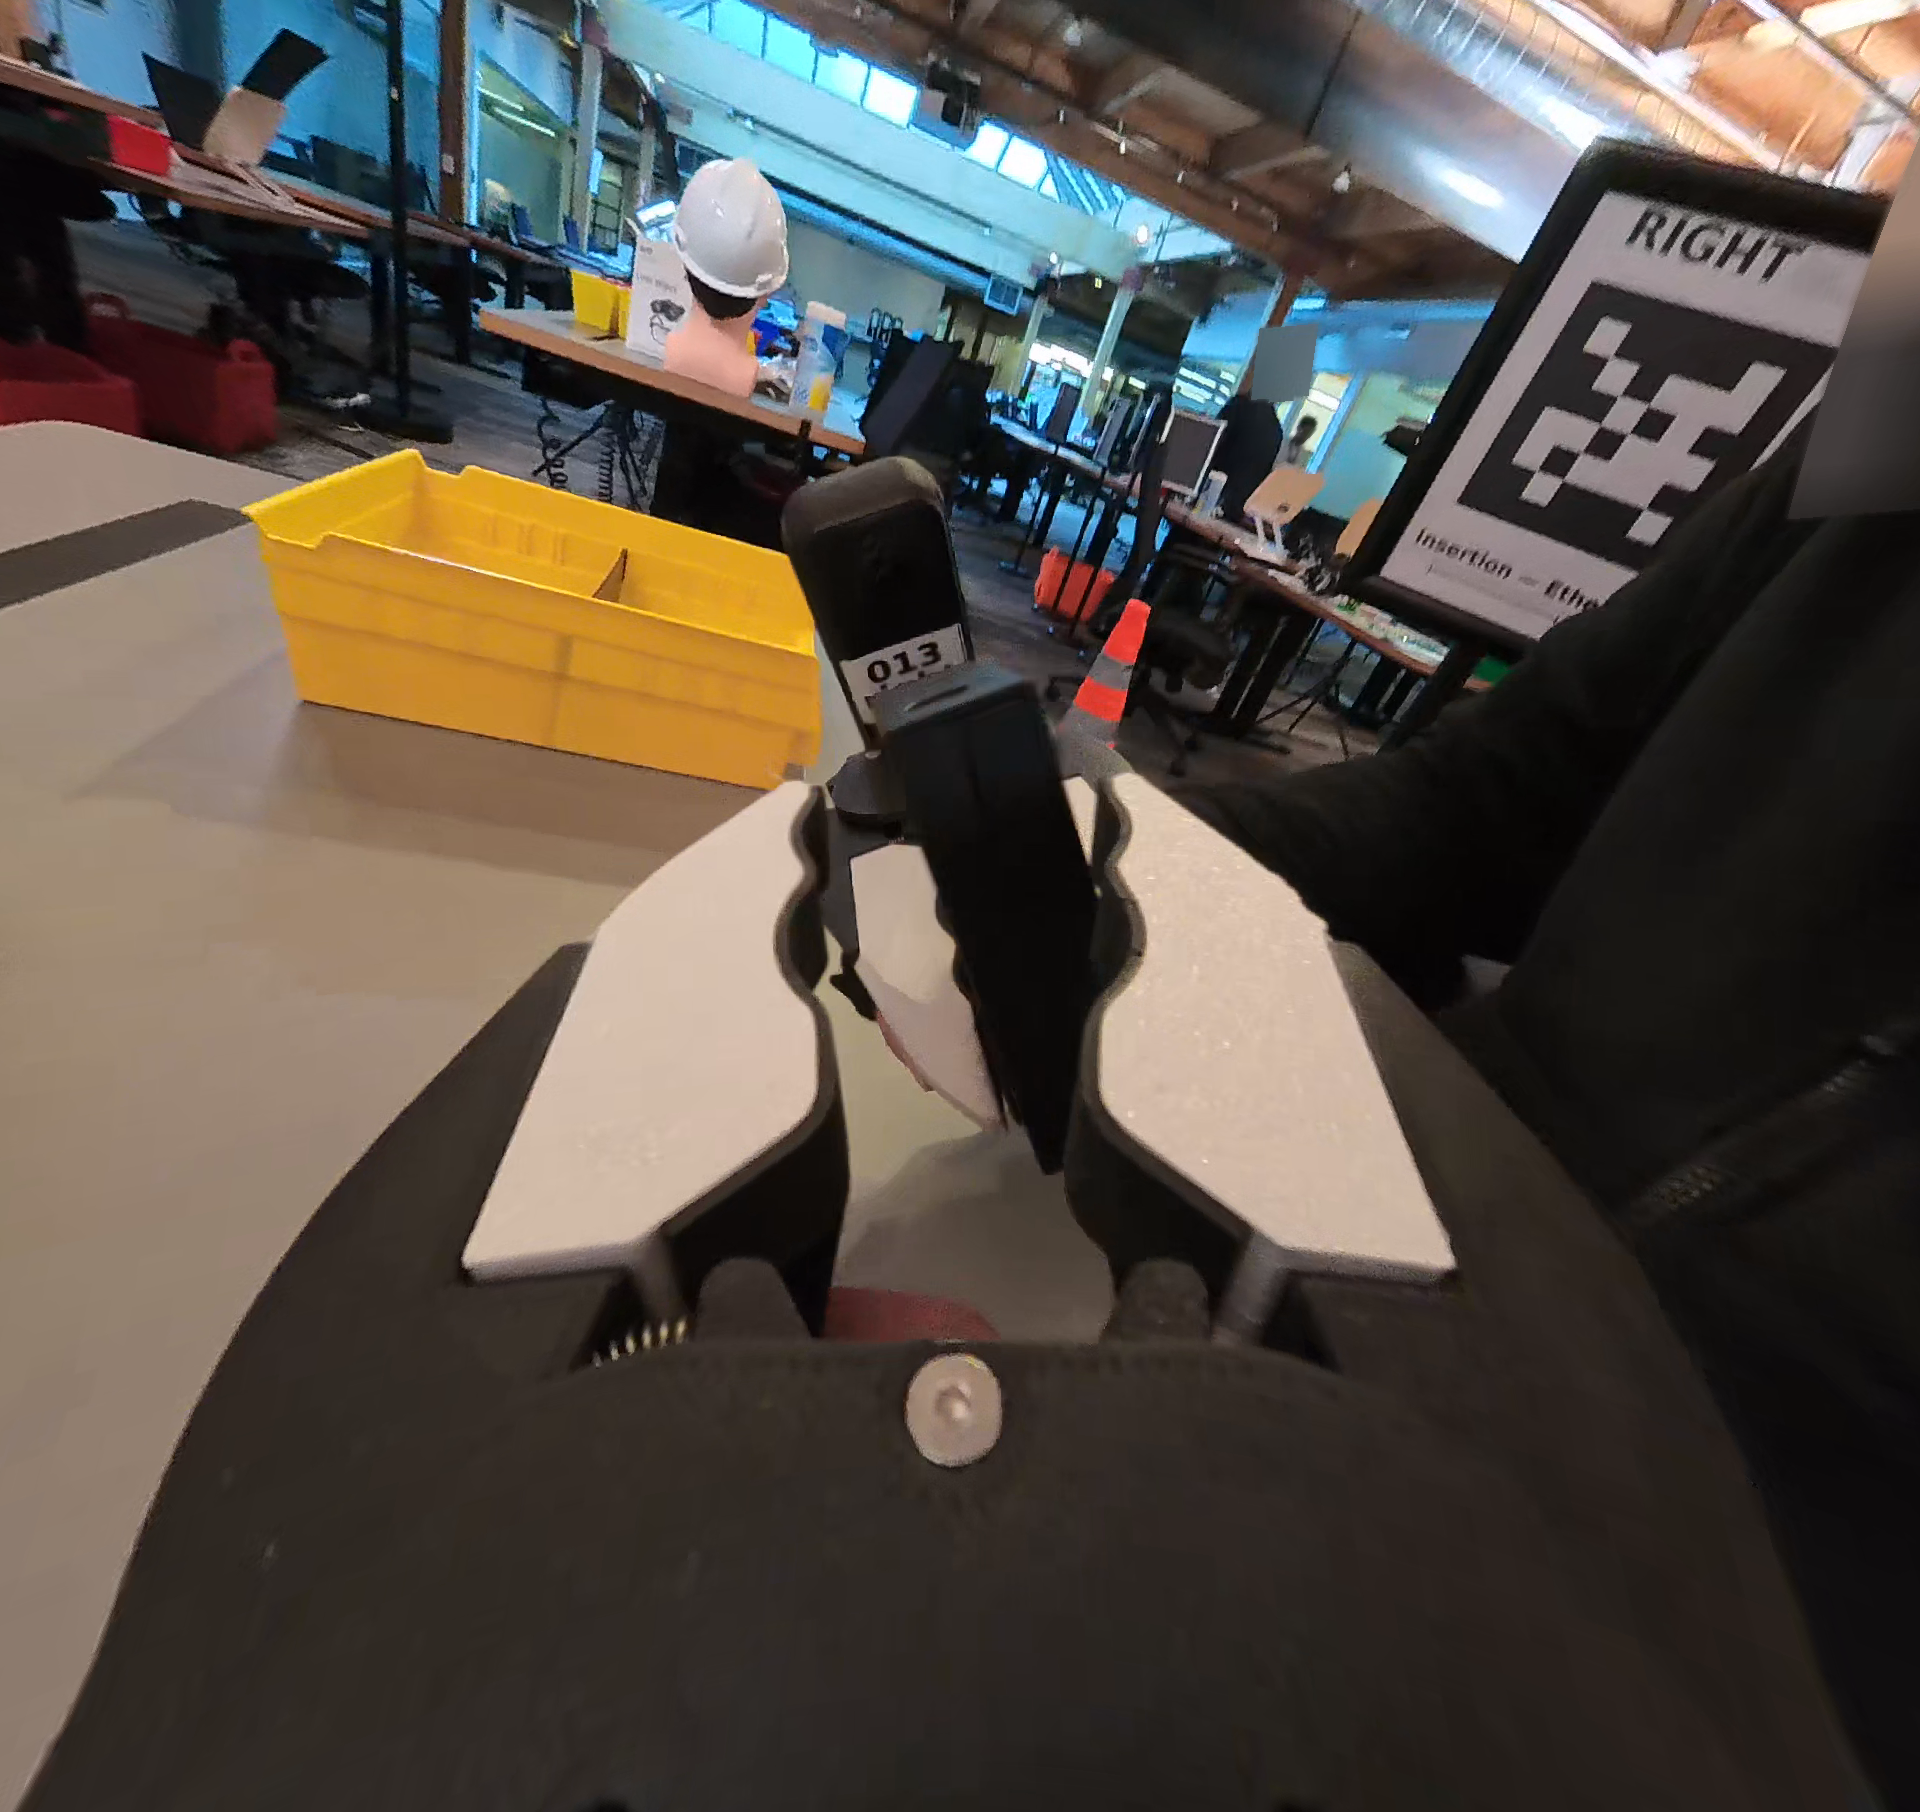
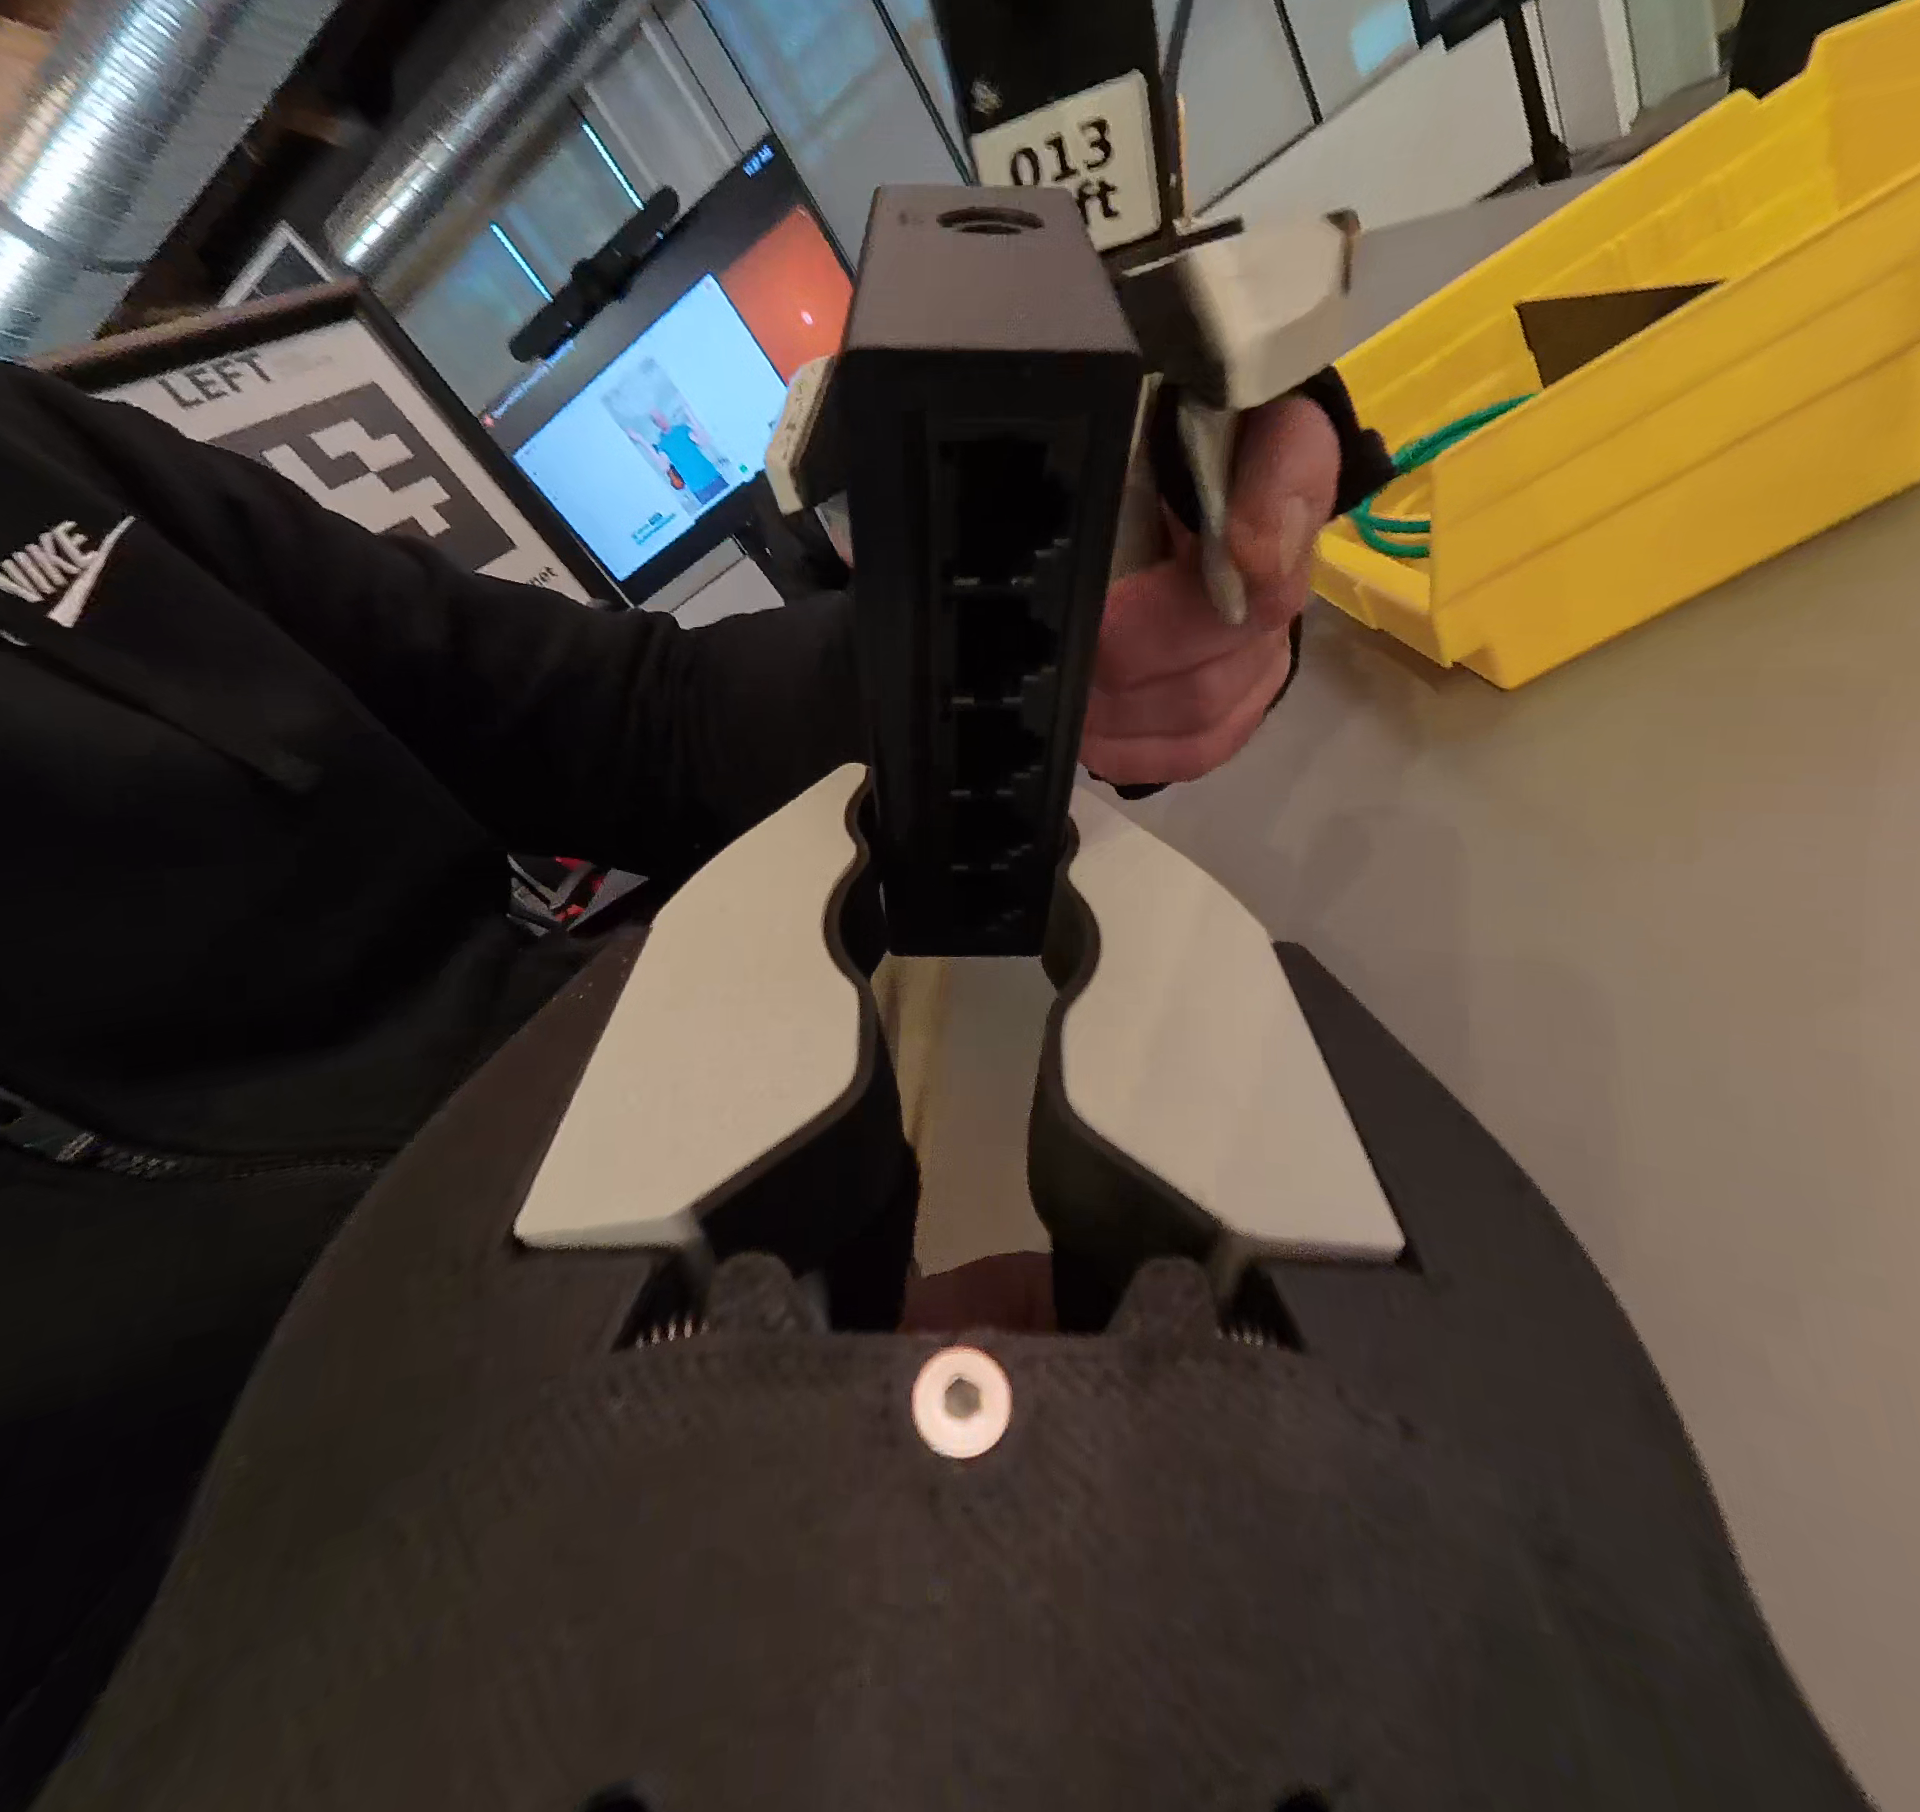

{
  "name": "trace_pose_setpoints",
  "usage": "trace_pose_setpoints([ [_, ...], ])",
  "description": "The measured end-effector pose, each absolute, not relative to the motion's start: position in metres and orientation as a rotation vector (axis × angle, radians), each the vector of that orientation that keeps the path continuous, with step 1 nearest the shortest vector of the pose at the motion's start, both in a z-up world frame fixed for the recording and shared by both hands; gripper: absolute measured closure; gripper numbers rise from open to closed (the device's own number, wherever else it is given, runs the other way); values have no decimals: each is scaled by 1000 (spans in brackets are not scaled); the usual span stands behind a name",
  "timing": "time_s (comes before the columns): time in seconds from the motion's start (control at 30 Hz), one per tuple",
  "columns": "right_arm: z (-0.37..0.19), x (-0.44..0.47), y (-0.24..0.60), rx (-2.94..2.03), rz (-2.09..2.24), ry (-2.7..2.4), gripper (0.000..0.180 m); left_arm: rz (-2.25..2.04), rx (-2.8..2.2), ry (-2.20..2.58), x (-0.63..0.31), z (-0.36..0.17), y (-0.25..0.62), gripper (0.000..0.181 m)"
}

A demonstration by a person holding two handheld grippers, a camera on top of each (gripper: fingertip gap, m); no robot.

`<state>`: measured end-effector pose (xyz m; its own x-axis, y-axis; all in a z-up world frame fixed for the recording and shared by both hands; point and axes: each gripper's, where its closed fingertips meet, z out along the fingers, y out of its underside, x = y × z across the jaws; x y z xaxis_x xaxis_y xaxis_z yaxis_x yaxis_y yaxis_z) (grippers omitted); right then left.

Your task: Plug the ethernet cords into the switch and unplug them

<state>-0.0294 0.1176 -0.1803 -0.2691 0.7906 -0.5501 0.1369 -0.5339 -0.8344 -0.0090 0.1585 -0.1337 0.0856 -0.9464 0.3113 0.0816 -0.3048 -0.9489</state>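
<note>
The black ethernet switch (image 2: 987, 619) stands upright above the grey table, its row of empty ports facing the right wrist camera. My right gripper (image 2: 971, 806) is shut on its lower end. My left gripper (image 1: 956, 796) straddles the same switch (image 1: 1008, 931) from the other side; its jaws stand wider than the switch, with gaps showing. One of its fingers (image 2: 1257, 308) shows beside the switch's upper end, with a hand below it. A white finger (image 1: 914, 973) of the right gripper shows between the left fingers. A green ethernet cord (image 2: 1403, 505) lies in the yellow bin (image 2: 1662, 360).
The yellow bin (image 1: 540, 619) sits on the grey table (image 1: 208, 931) beyond the grippers. A person's black sleeve (image 1: 1455, 827) crosses on one side. Marker boards (image 1: 1642, 391) (image 2: 343, 453) stand behind. A lit screen (image 2: 665, 432) and an orange cone (image 1: 1117, 661) are farther off. My hands' fingertips stand some 6 cm from each other.
</note>
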Motion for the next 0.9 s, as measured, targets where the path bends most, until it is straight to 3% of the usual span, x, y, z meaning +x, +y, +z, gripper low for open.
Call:
trace_pose_setpoints([
  [0.07, -187, -31, 120, -1562, 1819, -1146, 153, -1333, -1449, 942, -6, -139, 160, 147],
  [0.3, -194, -28, 131, -1601, 1674, -1150, 153, -1333, -1500, 925, -5, -144, 163, 151],
  [0.4, -186, -29, 136, -1568, 1660, -1106, 135, -1319, -1536, 965, -1, -153, 160, 152],
  [0.47, -188, -28, 137, -1561, 1608, -1130, 151, -1387, -1521, 933, 1, -149, 157, 153],
  [0.9, -189, -28, 141, -1573, 1564, -1108, 152, -1350, -1549, 930, 0, -152, 162, 153],
])
